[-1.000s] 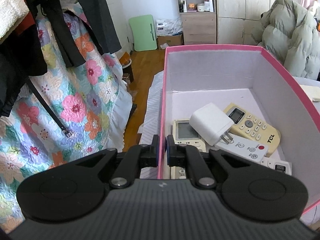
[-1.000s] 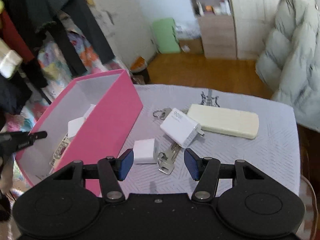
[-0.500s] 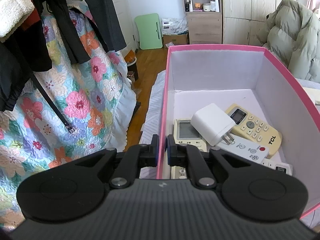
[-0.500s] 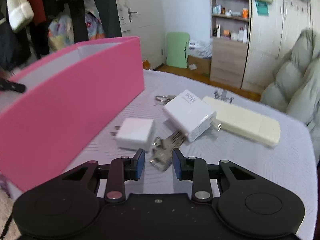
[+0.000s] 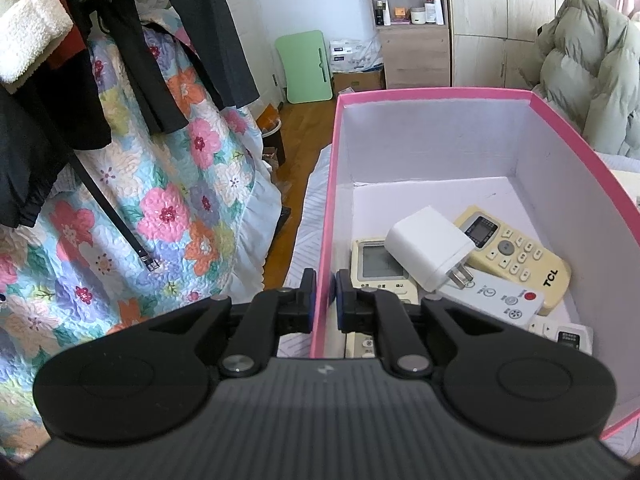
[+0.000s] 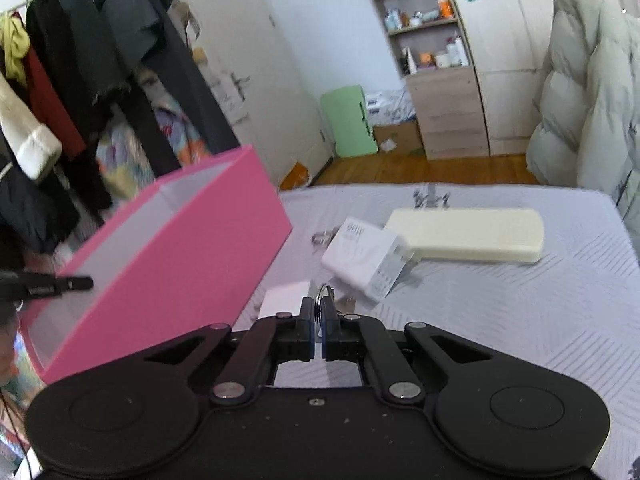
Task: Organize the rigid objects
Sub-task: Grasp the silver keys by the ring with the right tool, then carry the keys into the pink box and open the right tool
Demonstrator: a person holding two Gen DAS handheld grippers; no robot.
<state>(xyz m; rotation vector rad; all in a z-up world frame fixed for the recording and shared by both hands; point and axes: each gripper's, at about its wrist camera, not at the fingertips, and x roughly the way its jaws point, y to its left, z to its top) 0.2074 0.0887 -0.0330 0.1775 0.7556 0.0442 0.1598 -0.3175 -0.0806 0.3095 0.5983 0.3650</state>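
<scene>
My left gripper (image 5: 325, 280) is shut on the near left wall of the pink box (image 5: 333, 160), one finger inside and one outside. In the box lie a white charger (image 5: 428, 248), a cream TCL remote (image 5: 516, 252), a white remote (image 5: 496, 300) and a remote with a display (image 5: 374, 260). My right gripper (image 6: 319, 308) is low over the table, its jaws closing with the pads pressed on a metal key ring (image 6: 325, 291). Beside it lie a small white charger (image 6: 284, 300), a large white charger (image 6: 360, 252) and a long cream case (image 6: 468, 234).
The pink box (image 6: 192, 248) stands on the left of the grey-clothed table (image 6: 520, 312). A second key ring (image 6: 322, 237) lies behind the large charger. Hanging clothes (image 5: 160, 40) and a floral quilt (image 5: 168, 216) are left of the table, a puffy coat (image 6: 592, 100) on the right.
My right gripper dropped toward the table and its jaws went from wide apart to shut on the key ring. The left gripper kept its hold on the box wall.
</scene>
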